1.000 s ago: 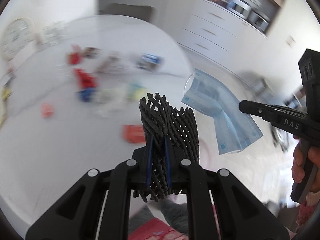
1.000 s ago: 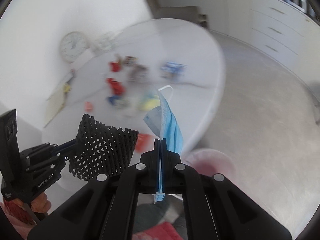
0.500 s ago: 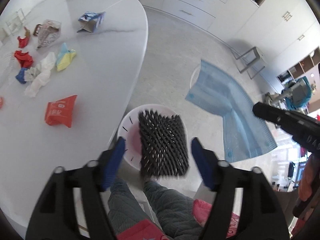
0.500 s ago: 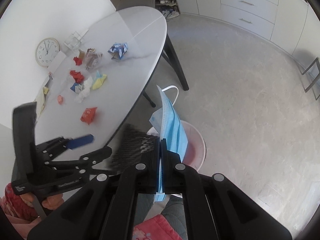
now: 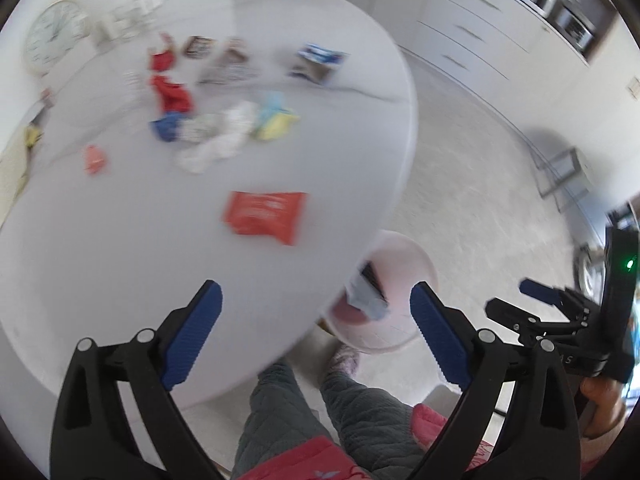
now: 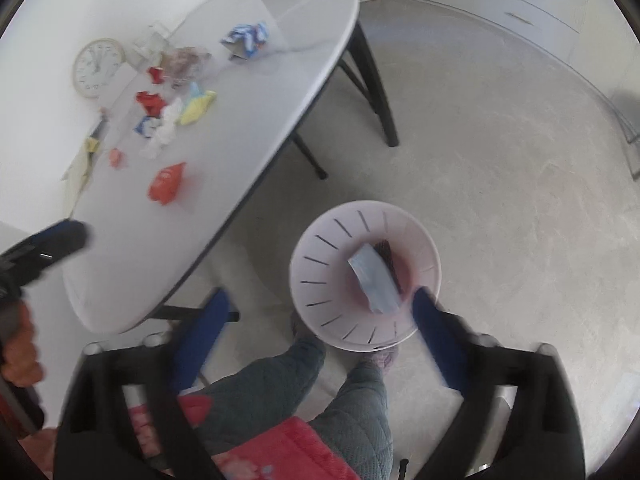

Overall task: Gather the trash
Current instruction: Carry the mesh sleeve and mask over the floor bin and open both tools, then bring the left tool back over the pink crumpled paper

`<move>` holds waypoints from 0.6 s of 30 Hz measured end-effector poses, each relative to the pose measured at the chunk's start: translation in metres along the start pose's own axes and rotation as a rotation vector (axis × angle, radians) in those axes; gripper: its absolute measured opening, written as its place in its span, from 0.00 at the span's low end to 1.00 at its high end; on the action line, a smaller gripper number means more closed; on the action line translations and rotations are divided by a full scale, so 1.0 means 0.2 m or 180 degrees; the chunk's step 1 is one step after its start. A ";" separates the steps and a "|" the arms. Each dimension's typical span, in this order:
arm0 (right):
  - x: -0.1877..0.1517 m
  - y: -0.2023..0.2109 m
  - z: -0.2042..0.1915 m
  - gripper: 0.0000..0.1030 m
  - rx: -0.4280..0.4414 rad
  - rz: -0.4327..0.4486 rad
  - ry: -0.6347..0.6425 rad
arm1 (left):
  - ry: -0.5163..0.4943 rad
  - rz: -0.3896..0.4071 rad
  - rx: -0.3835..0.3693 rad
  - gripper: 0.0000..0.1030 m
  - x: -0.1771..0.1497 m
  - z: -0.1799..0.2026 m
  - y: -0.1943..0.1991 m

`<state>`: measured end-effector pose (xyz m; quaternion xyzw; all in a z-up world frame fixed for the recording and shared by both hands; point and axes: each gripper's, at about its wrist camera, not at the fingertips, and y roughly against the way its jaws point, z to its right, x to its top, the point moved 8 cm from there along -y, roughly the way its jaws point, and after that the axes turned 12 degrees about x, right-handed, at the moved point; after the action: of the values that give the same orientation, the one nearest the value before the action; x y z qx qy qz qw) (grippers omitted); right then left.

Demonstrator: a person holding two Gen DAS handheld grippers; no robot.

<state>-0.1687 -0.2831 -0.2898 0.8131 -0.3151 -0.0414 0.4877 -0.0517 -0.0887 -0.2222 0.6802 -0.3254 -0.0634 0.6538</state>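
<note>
A pale pink slotted bin (image 6: 320,240) stands on the floor beside the white oval table (image 6: 256,92). Inside it lie a blue face mask (image 6: 374,280) and a black foam net (image 6: 386,256). My right gripper (image 6: 320,320) hangs above the bin, its jaws opening with nothing between them. My left gripper (image 5: 316,320) is over the table's near edge, its jaws also opening and empty. The bin (image 5: 404,252) shows partly behind that edge. An orange-red packet (image 5: 266,216) lies nearest on the table. Farther back lie white tissue (image 5: 224,136), yellow wrapper (image 5: 276,120) and red scraps (image 5: 172,92).
A person's legs in grey quilted trousers (image 6: 280,380) stand between table and bin. Black table legs (image 6: 376,92) reach the floor behind the bin. A round clock (image 6: 98,66) leans on the wall. White drawers (image 5: 472,36) line the far side.
Both grippers were shut, the left on the net and the right on the mask. Both have let go, and net and mask now lie in the bin. The left view swung toward the table.
</note>
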 end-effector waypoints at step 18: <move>0.31 0.02 -0.43 0.98 0.0035 0.0244 0.0236 | 0.0672 0.0175 0.0306 0.91 0.18 -0.74 -0.01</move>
<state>-0.0885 -0.2537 -0.2264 0.8041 -0.3280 0.0092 0.4957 0.0532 0.0175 -0.1907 0.7045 -0.2759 0.0422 0.6525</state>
